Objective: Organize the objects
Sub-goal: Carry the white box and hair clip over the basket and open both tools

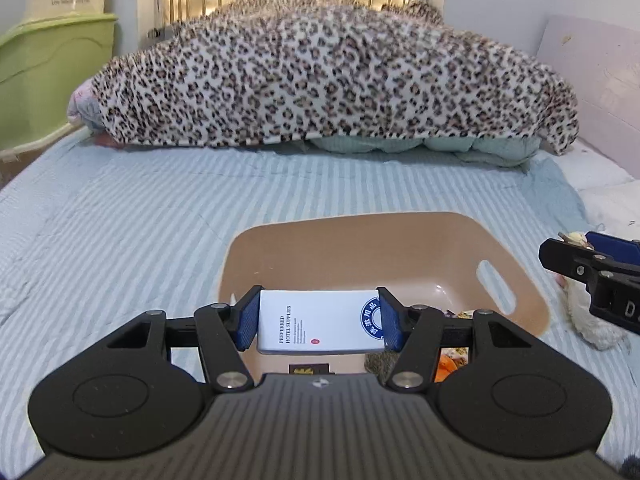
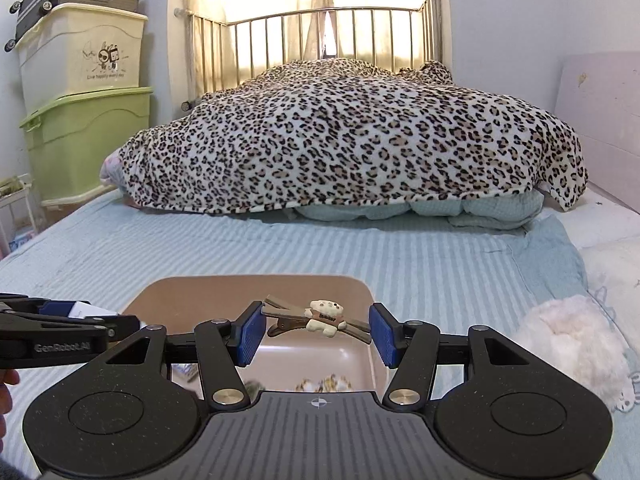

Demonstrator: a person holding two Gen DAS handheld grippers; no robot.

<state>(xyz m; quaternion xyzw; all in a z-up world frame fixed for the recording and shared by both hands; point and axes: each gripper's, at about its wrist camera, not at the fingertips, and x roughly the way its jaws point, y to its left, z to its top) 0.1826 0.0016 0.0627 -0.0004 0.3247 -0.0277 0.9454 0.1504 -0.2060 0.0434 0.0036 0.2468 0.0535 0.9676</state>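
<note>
A tan plastic basket [image 1: 400, 240] sits on the striped bed, also in the right wrist view [image 2: 248, 286]. My left gripper [image 1: 318, 320] is shut on a white box printed "Preferred Hotel Supplies" [image 1: 320, 320] and holds it over the basket. My right gripper [image 2: 316, 330] is shut on a brown hair clip with a small bear on it [image 2: 320, 316], held over the basket's right side. The right gripper shows in the left wrist view [image 1: 568, 254]; the left gripper shows in the right wrist view [image 2: 80, 322]. A few small items [image 1: 452, 356] lie in the basket, mostly hidden.
A leopard-print blanket [image 2: 352, 140] is heaped across the far half of the bed. A white fluffy toy [image 2: 572, 344] lies right of the basket. Stacked storage bins [image 2: 84, 92] and a suitcase stand at the left wall. A metal headboard [image 2: 320, 36] is at the far end.
</note>
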